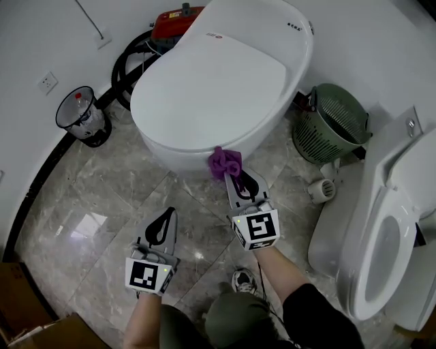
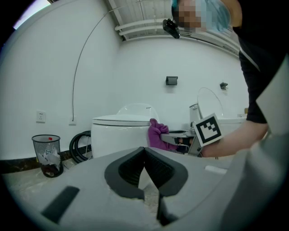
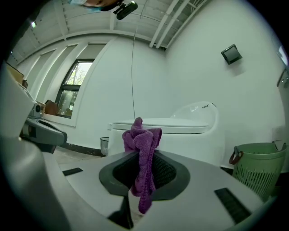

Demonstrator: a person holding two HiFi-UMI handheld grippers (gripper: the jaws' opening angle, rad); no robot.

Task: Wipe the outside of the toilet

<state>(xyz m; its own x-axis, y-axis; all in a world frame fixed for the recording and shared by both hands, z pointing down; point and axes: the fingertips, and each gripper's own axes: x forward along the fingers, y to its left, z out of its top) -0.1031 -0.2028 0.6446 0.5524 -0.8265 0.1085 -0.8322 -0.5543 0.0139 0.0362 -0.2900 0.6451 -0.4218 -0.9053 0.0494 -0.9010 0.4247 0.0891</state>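
Note:
A white toilet (image 1: 218, 88) with its lid down stands at the middle of the head view, also seen in the left gripper view as the toilet (image 2: 118, 133) and in the right gripper view as the toilet (image 3: 180, 131). My right gripper (image 1: 234, 174) is shut on a purple cloth (image 1: 225, 162), which sits against the front lower side of the bowl. The purple cloth (image 3: 142, 158) hangs bunched between the jaws. My left gripper (image 1: 163, 219) is shut with nothing in it, held over the floor in front of the toilet, apart from it.
A second white toilet (image 1: 388, 252) with its seat open stands at the right. A green basket (image 1: 335, 123) sits between the two toilets. A black mesh bin (image 1: 83, 117) stands at the left wall, black hose (image 1: 126, 65) and a red machine (image 1: 174, 20) behind the toilet.

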